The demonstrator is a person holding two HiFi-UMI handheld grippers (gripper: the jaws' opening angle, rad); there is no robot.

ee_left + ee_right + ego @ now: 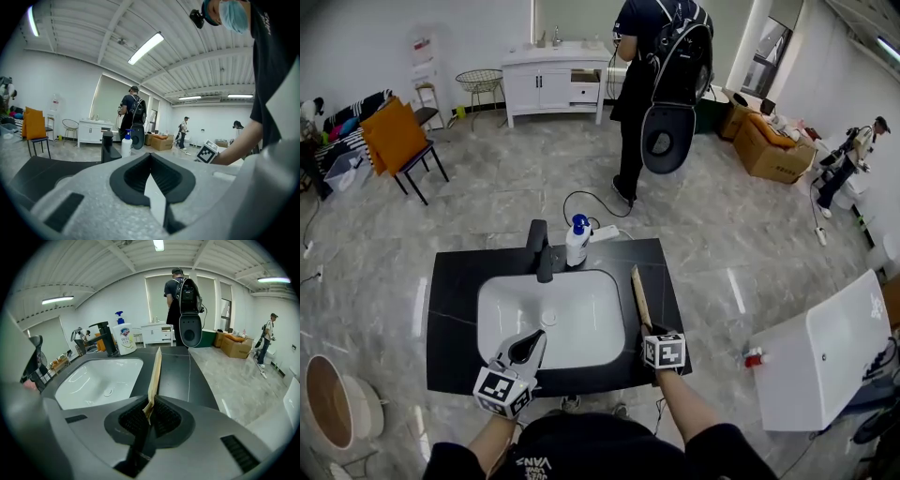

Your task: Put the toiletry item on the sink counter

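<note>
Clamping long tan toiletry item (154, 373) in right gripper (150, 405), jutting forward along black counter (180, 376)

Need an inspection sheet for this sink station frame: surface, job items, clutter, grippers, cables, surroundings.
Surface: black sink counter around a white basin; nothing seen in the basin.
Job's things: paper-wrapped toiletry item held by its near end and pointing along the counter right of the basin; contact with the counter unclear.
Clutter: soap pump bottle beside the black faucet.
Grippers: right gripper shut on the item; left gripper shut, empty, over the basin's front rim.
Cables: black cable and white power strip on the floor behind the counter.
Surroundings: person with backpack, white vanity, orange chair, cardboard boxes.
</note>
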